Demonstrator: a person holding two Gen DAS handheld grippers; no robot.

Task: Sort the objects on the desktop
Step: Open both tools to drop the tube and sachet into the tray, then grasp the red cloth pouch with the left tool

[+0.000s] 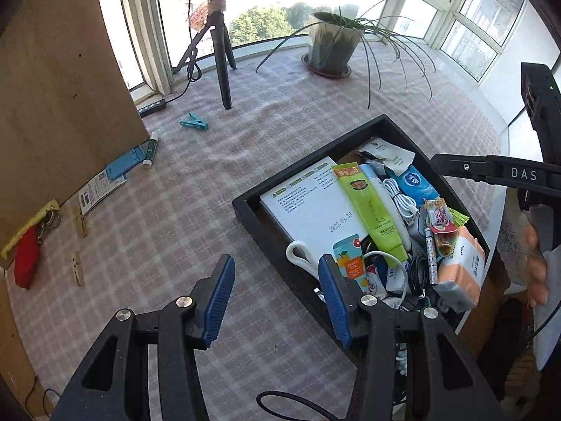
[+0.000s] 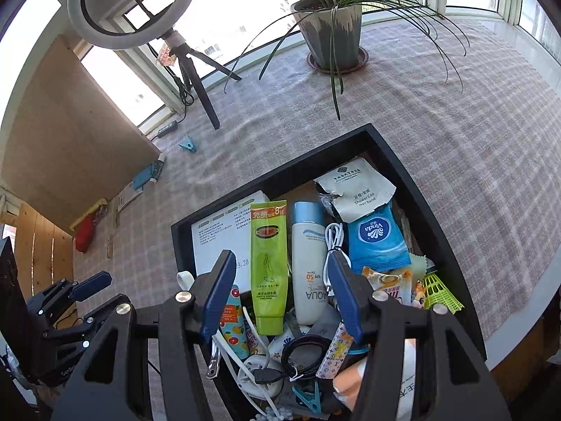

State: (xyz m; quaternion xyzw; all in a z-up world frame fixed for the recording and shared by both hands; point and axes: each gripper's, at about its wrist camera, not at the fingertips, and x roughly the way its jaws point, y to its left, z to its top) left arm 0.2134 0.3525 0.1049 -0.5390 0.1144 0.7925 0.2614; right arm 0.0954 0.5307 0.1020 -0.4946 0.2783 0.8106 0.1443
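Note:
A black tray [image 1: 245,207] [image 2: 182,231] sits on the checked cloth, packed with a white box [image 1: 308,207], a green tube [image 2: 268,270], a white sunscreen bottle [image 2: 308,263], a blue tissue pack [image 2: 377,238], cables and small packets. My left gripper [image 1: 277,266] is open and empty, hanging over the cloth at the tray's near left rim. My right gripper [image 2: 282,259] is open above the tray, with the green tube and the bottle below its gap, untouched. Loose on the cloth lie a blue clip [image 1: 194,122], a red pouch with keys [image 1: 26,259] and wooden clothespins [image 1: 78,268].
A ring light on a tripod [image 1: 224,63] and a potted plant [image 1: 333,45] stand at the back by the windows. A brown board [image 1: 63,87] leans at the left, with a blue card [image 1: 126,165] and a small tube [image 1: 151,149] at its foot. A person's hand [image 1: 536,263] shows at right.

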